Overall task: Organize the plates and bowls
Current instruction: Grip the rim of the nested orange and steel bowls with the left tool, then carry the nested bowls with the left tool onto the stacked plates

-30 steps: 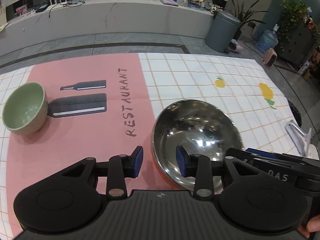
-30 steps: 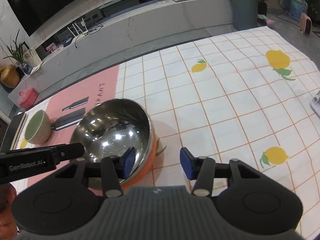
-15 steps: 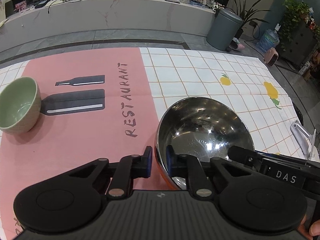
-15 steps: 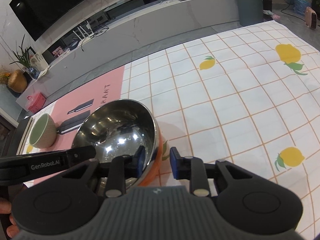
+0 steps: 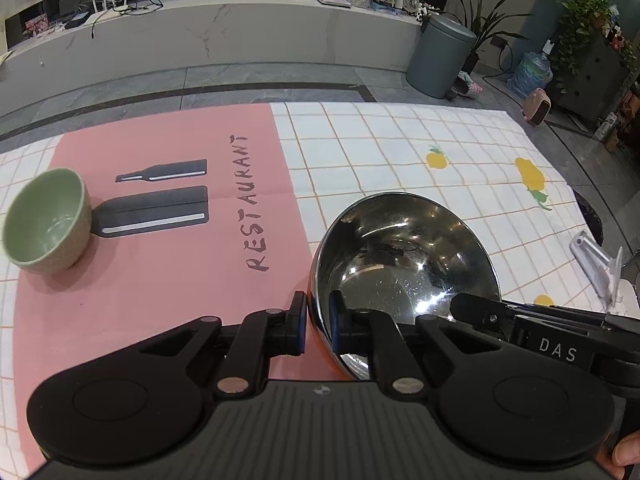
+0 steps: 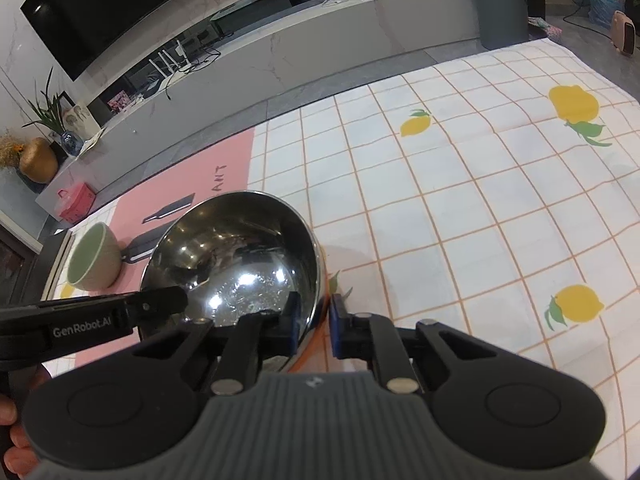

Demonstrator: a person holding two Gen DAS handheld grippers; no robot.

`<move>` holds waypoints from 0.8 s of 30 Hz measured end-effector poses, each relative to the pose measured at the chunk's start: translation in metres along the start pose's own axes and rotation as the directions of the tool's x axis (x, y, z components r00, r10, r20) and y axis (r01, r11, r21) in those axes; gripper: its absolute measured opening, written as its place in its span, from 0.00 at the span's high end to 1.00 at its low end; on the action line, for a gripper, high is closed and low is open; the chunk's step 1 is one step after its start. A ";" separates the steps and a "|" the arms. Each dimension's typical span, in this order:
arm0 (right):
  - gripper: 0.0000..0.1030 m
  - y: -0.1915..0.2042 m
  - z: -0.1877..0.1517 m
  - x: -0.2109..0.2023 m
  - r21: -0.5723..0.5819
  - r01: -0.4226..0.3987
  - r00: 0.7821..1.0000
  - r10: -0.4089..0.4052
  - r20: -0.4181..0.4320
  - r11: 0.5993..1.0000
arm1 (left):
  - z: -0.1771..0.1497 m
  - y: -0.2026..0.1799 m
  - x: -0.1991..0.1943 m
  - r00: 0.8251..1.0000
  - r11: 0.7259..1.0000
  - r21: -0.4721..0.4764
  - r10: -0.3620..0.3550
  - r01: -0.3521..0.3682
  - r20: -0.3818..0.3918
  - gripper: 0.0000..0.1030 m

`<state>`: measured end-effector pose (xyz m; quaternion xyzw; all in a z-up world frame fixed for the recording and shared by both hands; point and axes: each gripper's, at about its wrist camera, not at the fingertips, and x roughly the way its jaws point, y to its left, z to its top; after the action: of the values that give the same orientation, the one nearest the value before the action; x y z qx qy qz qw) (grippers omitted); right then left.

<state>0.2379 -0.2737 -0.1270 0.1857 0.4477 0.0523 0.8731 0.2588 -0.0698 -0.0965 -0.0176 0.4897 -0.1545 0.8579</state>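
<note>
While we lift: we keep both claws level, so the steel bowl point(image 5: 404, 264) does not tip.
Left claw point(image 5: 318, 328): we see it nearly closed, pinching the bowl's near rim.
Right claw point(image 6: 314, 326): its jaws are closing on the opposite rim, wall between them.
Place: bowl on the worktop point(image 5: 360, 152); green bowl point(image 5: 44, 220) well apart, our likely target.

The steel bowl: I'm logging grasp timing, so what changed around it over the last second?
Both grippers clamped onto the steel bowl: the left gripper shut on its near-left rim, one pad inside, one outside. The right gripper is closing on the near-right rim, which sits between its pads. The bowl, the green bowl and the pink placemat stayed put.
</note>
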 end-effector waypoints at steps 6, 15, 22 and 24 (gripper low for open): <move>0.89 0.012 -0.002 -0.030 -0.017 -0.022 0.999 0.022 0.026 1.000 | -0.005 -0.007 -0.039 0.999 1.000 0.005 0.018 -0.018 0.027 0.89; 0.90 0.036 -0.021 -0.094 -0.073 -0.042 0.997 0.047 0.060 0.996 | -0.027 -0.017 -0.105 0.998 0.999 0.004 0.043 -0.043 0.048 0.89; 0.91 0.054 -0.041 -0.136 -0.130 -0.057 0.997 0.063 0.044 0.990 | -0.048 -0.026 -0.146 0.997 0.997 0.028 0.067 -0.068 0.045 0.88; 0.91 0.055 -0.048 -0.143 -0.137 -0.072 0.997 0.076 0.027 0.988 | -0.056 -0.026 -0.155 0.997 0.997 0.022 0.070 -0.071 0.040 0.88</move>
<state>0.1189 -0.2461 -0.0225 0.1432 0.4217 0.1121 0.8883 0.1320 -0.0443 0.0082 0.0068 0.4710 -0.1295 0.8725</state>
